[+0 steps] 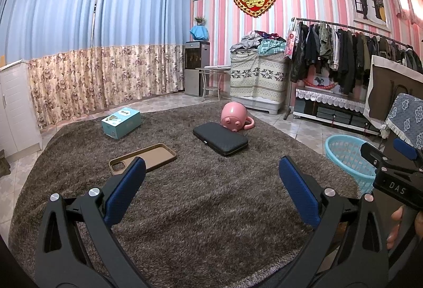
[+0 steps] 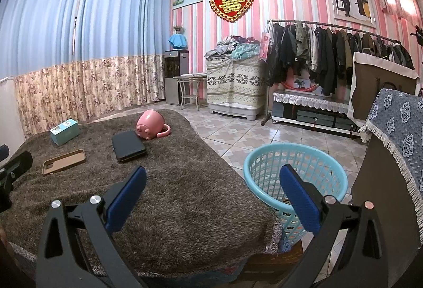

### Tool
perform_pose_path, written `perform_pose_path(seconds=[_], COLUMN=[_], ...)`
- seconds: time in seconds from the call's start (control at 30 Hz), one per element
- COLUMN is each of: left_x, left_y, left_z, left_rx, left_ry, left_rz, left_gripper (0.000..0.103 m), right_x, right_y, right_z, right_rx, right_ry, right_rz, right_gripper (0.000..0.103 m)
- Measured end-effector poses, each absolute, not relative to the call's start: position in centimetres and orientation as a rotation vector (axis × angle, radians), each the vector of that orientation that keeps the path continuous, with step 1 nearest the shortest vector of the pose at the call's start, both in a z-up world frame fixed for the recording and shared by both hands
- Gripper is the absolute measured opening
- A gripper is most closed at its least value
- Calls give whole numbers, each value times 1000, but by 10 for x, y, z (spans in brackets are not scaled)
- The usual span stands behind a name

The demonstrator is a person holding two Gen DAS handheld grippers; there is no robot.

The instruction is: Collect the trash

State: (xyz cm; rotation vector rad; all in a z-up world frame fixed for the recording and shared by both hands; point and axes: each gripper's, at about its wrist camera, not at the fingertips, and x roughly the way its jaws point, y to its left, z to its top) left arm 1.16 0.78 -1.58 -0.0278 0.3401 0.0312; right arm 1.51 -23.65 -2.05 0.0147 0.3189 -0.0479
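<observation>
With both grippers (image 1: 211, 190) (image 2: 211, 198) wide and empty, I'd approach the phone case (image 1: 144, 157) flat, then basket (image 2: 296, 155) at the rug's (image 1: 211, 208) right edge.

A teal box (image 1: 121, 122), brown phone case (image 1: 148, 157), black pouch (image 1: 220, 138) and tipped pink mug (image 1: 234, 117) lie on the rug; the blue basket (image 2: 296, 182) stands beside it.

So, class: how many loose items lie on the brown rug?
4. Teal box far left; phone case nearest the left gripper; black case mid-rug; pink mug on its side, touching it behind. None appears hidden.
</observation>
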Motion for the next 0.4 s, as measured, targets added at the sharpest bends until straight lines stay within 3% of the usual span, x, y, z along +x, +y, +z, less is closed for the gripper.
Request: perform_pose_path(seconds=[0.4], left_x=[11], left_y=[7], left_z=[-7], left_rx=[-22], left_ry=[339], left_rz=[13], left_gripper=[98], right_x=[15], right_y=[-237], right_z=[-21], right_rx=[16], right_ry=[318], right_rz=[-49], right_gripper=[99])
